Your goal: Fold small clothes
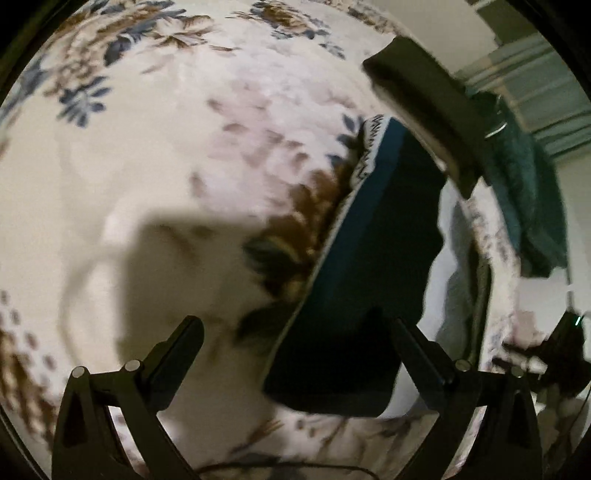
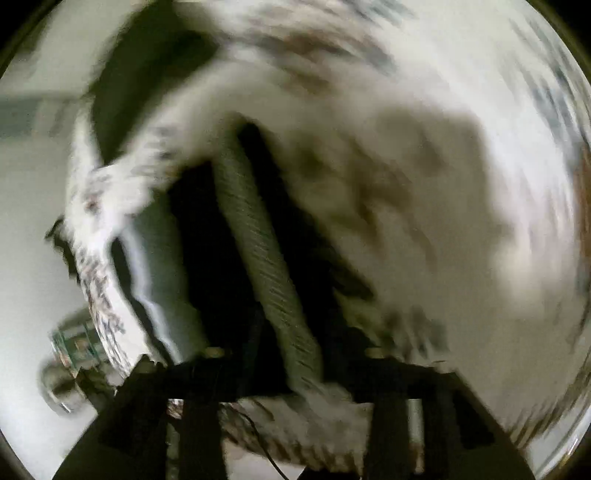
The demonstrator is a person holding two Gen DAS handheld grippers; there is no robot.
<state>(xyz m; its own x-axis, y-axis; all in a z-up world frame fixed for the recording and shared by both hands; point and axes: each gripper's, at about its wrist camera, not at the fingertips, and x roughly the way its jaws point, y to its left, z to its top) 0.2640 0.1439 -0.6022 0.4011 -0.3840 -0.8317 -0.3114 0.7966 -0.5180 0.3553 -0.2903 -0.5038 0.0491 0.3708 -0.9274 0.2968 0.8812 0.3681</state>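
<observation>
Pointing steeply down over the floral bedspread [image 1: 147, 184], the left tool [image 1: 295, 350] gapes empty beside a dark garment [image 1: 369, 258].

Cream floral bedspread [image 1: 155, 122] with blue and brown blooms, filling most of the left wrist view under warm, dim light, crossed by a soft-edged shadow [image 1: 192, 254]. Beyond its far edge, a pale wall [image 1: 443, 22] and a dark green towel [image 1: 532, 206] hanging down. Heavily smeared in the right wrist view; perhaps pale floor [image 2: 29, 258] beside the bed.
</observation>
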